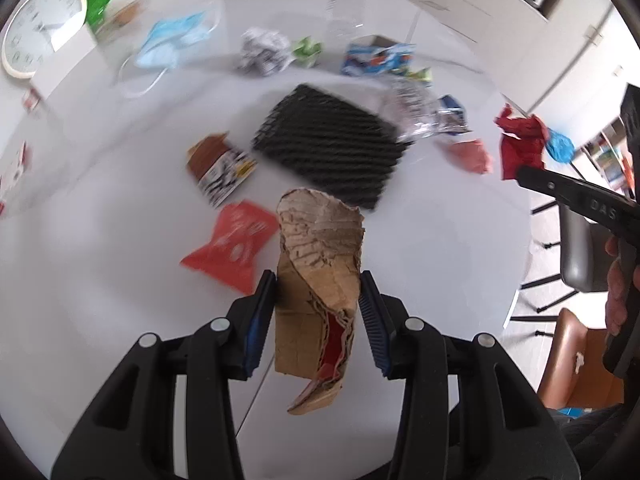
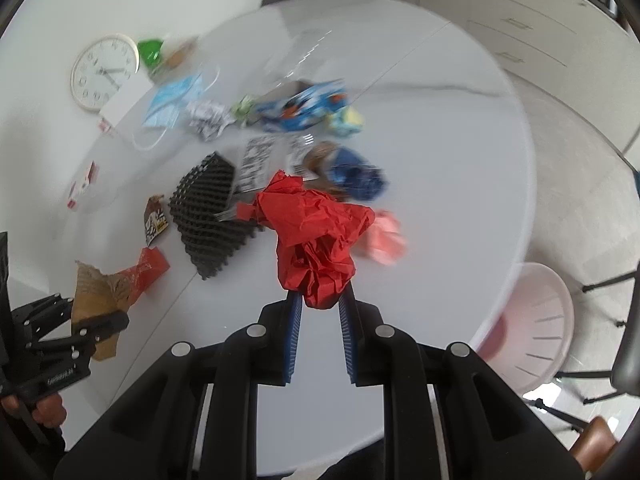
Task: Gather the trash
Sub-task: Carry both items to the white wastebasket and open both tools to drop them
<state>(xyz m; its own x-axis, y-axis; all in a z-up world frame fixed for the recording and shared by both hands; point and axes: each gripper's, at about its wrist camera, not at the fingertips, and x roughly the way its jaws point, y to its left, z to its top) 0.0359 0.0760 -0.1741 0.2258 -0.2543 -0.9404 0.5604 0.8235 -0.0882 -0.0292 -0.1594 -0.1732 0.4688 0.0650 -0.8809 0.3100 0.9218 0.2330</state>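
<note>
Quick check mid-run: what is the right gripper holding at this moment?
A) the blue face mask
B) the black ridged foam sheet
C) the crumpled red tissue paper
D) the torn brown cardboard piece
C: in the right wrist view the right gripper is closed on the crumpled red tissue paper, lifted above the white round table; the torn brown cardboard piece sits in the left gripper.

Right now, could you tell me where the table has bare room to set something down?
Bare: the near table edge, right of the red paper, and the strip before the orange wrapper. Crowded: around the black foam mat and beyond.
</note>
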